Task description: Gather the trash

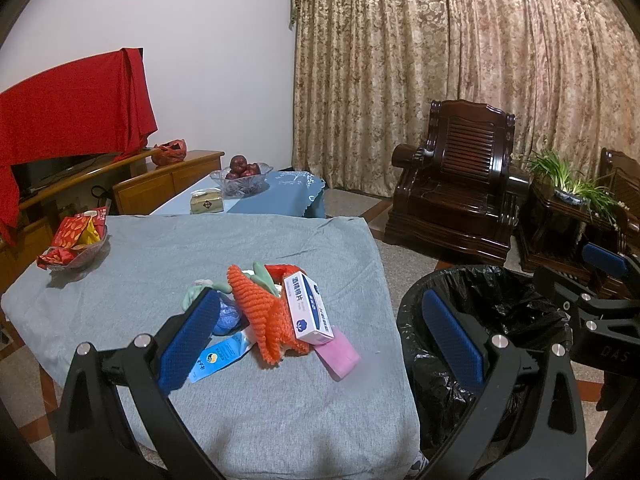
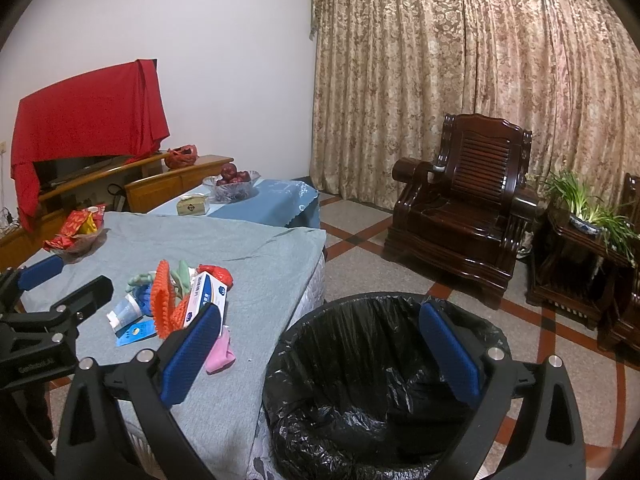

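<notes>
— Orange knitted toy (image 1: 264,316), white box (image 1: 310,309), pink packet (image 1: 338,354): where?
— Heaped mid-table on grey cloth (image 1: 240,400); black-lined bin (image 2: 360,380) beside it.
— Tongs?
— Left gripper (image 1: 320,344) spread, empty; right gripper (image 2: 320,350) likewise; only its view looks into the bin; box characters unreadable.

A Room With Big Curtains

A white wall (image 2: 224,60) meets long flowery curtains (image 2: 460,80). A dark wooden chair (image 2: 464,208) stands on the tiled floor (image 2: 360,252). A plant (image 2: 584,204) sits beside it. A red cloth (image 2: 88,108) covers something on the wooden cabinet (image 2: 168,188)
</notes>
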Tool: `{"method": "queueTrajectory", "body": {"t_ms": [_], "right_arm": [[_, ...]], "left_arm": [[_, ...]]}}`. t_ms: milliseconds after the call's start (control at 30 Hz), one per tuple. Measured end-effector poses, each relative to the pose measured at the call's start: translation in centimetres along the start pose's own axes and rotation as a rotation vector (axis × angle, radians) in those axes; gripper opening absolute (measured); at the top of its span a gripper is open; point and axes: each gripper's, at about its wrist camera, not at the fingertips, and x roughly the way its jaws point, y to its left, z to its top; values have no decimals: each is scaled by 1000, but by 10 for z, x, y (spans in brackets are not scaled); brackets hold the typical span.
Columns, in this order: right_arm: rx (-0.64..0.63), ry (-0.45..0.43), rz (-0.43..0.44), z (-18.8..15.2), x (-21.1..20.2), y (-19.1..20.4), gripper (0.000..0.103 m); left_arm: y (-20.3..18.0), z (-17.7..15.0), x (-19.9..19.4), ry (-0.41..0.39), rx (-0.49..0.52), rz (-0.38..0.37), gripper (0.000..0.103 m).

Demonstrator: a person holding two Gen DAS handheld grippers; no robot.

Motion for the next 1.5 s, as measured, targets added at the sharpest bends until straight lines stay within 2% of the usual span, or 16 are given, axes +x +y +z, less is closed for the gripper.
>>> {"method": "queueTrajectory", "body": {"t_ms": [1500], "right_arm": [[-3,7,-2,-4,2,-4,97]], "left_arm": [[1,-3,3,7,0,-1,98]]}}
